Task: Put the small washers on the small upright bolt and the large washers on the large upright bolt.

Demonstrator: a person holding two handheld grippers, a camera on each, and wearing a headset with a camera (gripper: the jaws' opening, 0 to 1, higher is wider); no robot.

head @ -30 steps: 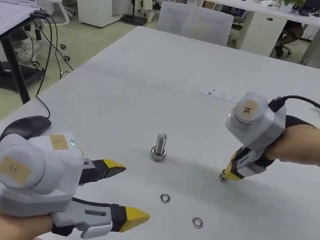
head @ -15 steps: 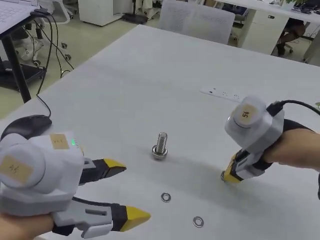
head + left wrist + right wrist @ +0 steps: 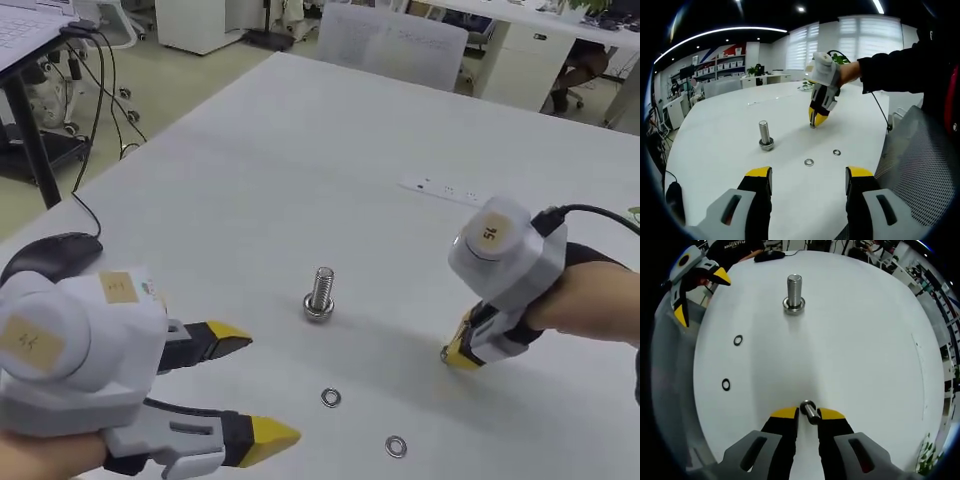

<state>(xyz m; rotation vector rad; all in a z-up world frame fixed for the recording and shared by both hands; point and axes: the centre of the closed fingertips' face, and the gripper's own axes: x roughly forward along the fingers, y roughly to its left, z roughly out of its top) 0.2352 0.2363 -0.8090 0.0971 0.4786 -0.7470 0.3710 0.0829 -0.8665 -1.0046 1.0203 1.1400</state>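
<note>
- The right gripper (image 3: 808, 413) has its jaws drawn almost together on the small bolt (image 3: 807, 406). It pinches the bolt low against the table (image 3: 300, 150), probably to stand it up so washers can drop over it.
- The left gripper (image 3: 250, 383) hangs wide open and empty over the near edge, seemingly waiting its turn.
- The large bolt (image 3: 319, 293) stands upright mid-table between the two grippers. It has a wider ring at its foot; I cannot tell whether that is its head or a washer.
- One washer (image 3: 331, 398) and a second washer (image 3: 396, 446) lie flat and apart, close to the left gripper's tips and handy for picking.
</note>
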